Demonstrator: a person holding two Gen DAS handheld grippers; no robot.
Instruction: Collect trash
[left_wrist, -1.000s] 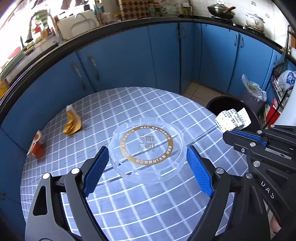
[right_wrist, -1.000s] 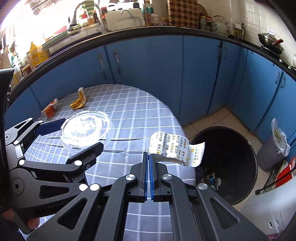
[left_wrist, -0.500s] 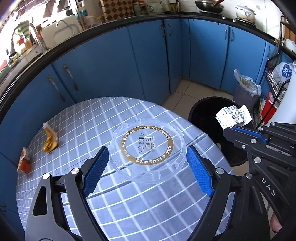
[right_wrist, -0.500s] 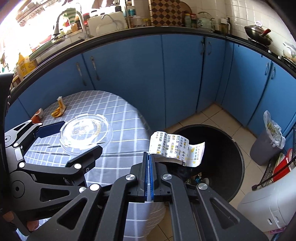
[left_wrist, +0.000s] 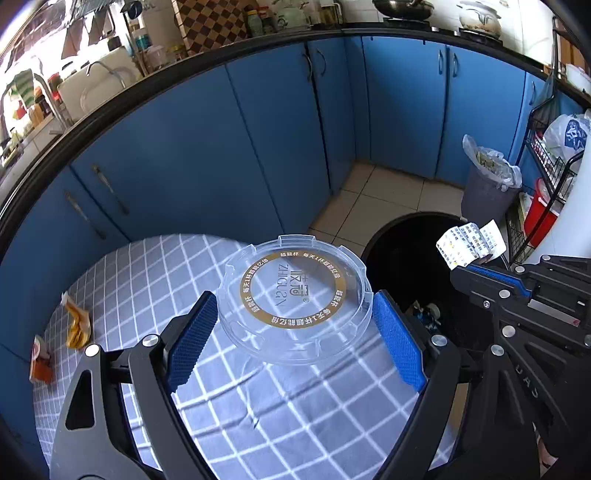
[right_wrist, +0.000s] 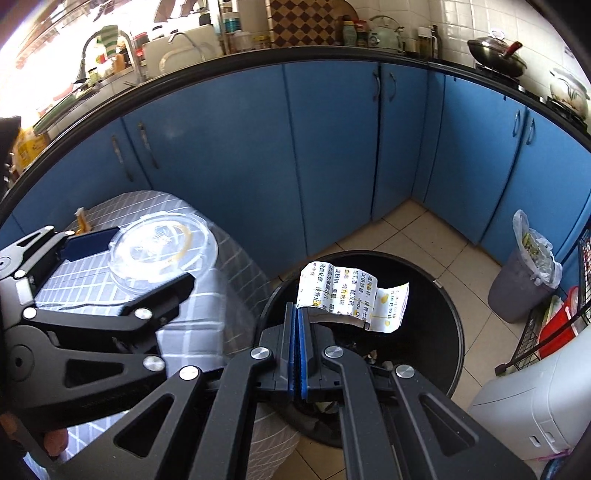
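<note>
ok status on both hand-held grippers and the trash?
Left hand-held gripper shut on clear lid, above table edge. Right hand-held gripper shut on printed wrapper, over black bin. Nothing blocking the drop.

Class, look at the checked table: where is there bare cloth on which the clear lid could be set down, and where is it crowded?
Bare cloth lies between the yellow wrapper and the clear lid, and on toward the cabinets. The table's left edge is crowded: yellow wrapper and orange packet.
</note>
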